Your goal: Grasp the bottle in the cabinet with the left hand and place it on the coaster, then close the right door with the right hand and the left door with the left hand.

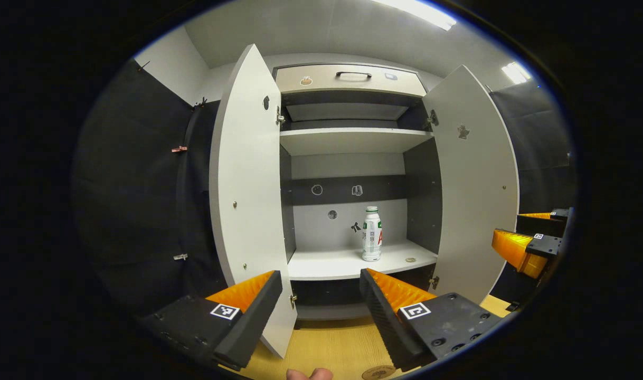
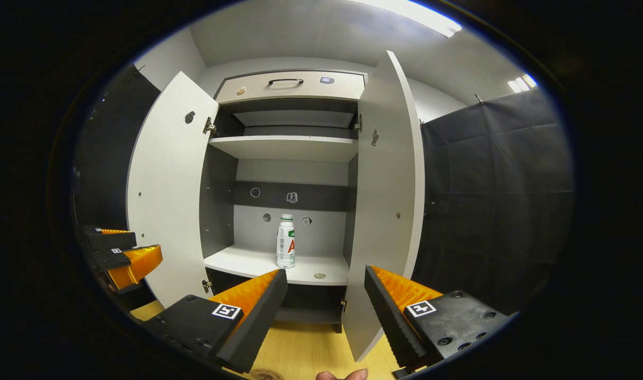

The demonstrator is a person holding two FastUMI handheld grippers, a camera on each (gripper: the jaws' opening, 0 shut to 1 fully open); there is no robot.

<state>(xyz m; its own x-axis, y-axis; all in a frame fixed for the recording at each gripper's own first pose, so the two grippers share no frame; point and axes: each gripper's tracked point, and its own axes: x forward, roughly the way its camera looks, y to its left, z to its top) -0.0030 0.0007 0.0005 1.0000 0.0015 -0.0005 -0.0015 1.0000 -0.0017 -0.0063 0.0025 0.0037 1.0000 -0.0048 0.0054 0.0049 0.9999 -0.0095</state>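
We see the bottle (image 1: 371,234) standing upright on the cabinet's lower shelf (image 1: 332,263), its long axis vertical and its cap pointing up. It is white with a printed label, and it sits a little right of the shelf's middle, set back from the front edge. In the right gripper view the bottle (image 2: 285,241) stands the same way, with a small round disc (image 2: 319,275) lying on the shelf just beside it, nearer the front edge. Above the bottle runs a dark band across the back wall, then an upper shelf (image 1: 353,140), and a drawer (image 1: 348,79) with a dark handle tops the cabinet.

Both doors stand wide open. The left door (image 1: 247,195) swings out toward us on the left, and the right door (image 1: 474,184) angles out on the right.

Our left tongs (image 1: 320,311) are spread wide and hold nothing; they hover in front of the cabinet, well apart from the bottle, which shows in the gap between the fingers. Our right tongs (image 2: 325,311) are likewise spread wide and hold nothing, aimed at the edge of the right door (image 2: 390,200).

Below lies the wooden table (image 1: 327,345), and the coaster (image 1: 378,372) shows at its near edge, a round brown disc partly cut off. A fingertip (image 1: 309,374) peeks in beside it.
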